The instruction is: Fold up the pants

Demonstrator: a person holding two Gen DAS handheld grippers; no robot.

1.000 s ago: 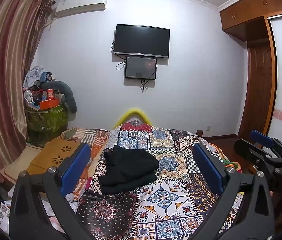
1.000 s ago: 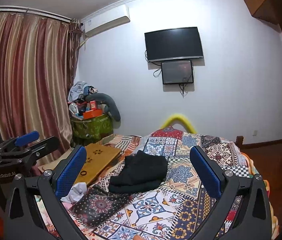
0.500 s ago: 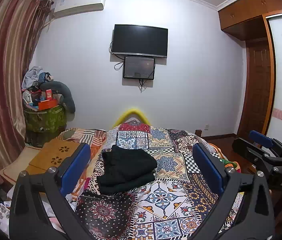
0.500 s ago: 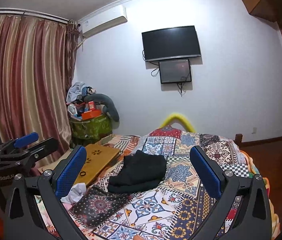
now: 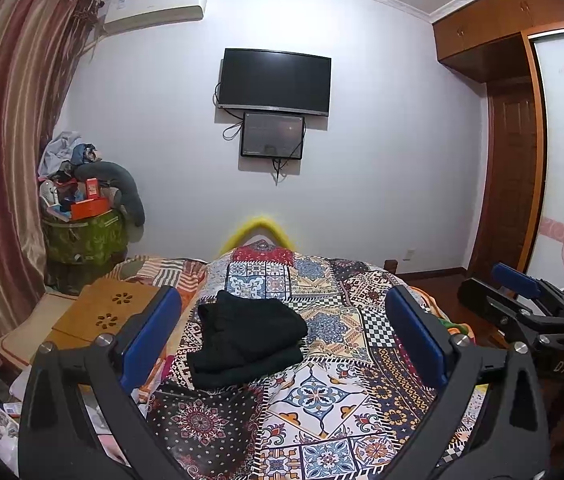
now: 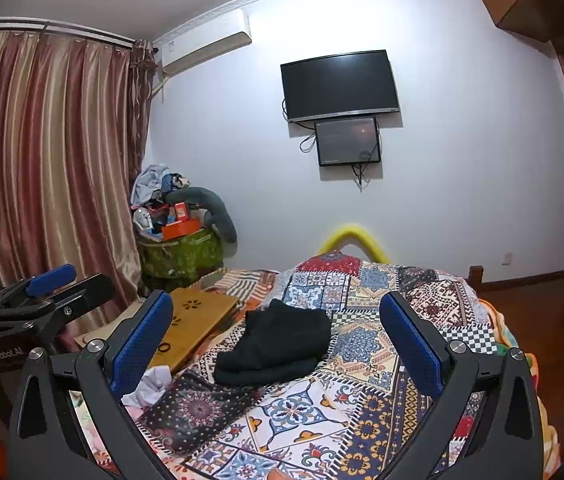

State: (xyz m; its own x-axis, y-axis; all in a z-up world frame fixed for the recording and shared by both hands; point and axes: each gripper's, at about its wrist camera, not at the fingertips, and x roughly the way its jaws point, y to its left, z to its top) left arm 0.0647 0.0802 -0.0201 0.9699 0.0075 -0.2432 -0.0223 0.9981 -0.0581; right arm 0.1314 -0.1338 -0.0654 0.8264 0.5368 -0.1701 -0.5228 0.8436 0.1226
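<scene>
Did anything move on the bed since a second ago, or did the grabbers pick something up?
Almost nothing changed. Both views drifted a touch, so the grippers shifted only slightly. The left gripper and right gripper stayed open and empty. The black pants stayed folded in the same spot on the patchwork bedspread, untouched.

We see the folded pants [image 5: 246, 340] lying on the bed [image 5: 322, 400], ahead of both tongs. Left of the bed lies a wooden board [image 5: 110, 312]; on the wall behind hangs a television [image 5: 274, 80].
</scene>
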